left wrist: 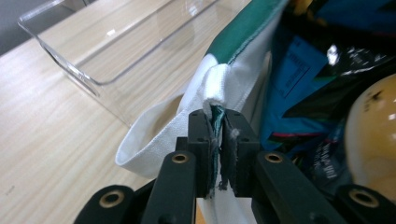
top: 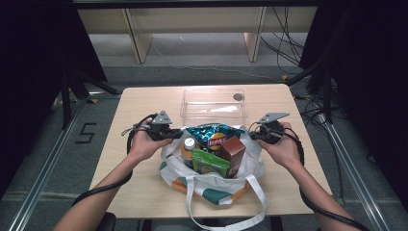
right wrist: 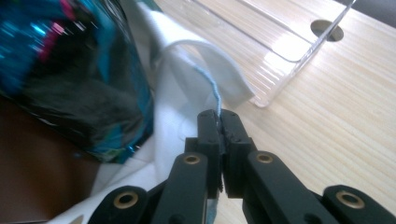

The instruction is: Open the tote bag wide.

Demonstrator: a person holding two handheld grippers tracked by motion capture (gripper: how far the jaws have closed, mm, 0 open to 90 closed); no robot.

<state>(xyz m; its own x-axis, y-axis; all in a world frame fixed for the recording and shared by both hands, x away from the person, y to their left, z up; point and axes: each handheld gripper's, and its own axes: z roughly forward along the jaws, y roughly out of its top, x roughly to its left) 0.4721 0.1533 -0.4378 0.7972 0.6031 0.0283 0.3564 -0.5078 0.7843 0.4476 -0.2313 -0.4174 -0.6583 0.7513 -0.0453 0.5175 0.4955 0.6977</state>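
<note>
A white tote bag (top: 211, 185) with green and orange patches stands on the wooden table, near its front. Each side of its rim is pinched by one gripper. My left gripper (top: 179, 133) is shut on the left rim (left wrist: 219, 88), the cloth bunched between its pads. At the bag's right side, my right gripper (top: 252, 135) is shut on the rim there (right wrist: 205, 74). Inside the bag sit a blue chip bag (top: 214, 134), a brown box (top: 233, 151), a green box (top: 210, 163) and a bottle with a white cap (top: 189, 147).
An empty clear plastic bin (top: 213, 105) stands just behind the bag, close to both grippers. The bag's long handle (top: 226, 211) hangs over the table's front edge. Bare wood (top: 139, 103) lies to the left and right. Cables run along the floor beyond.
</note>
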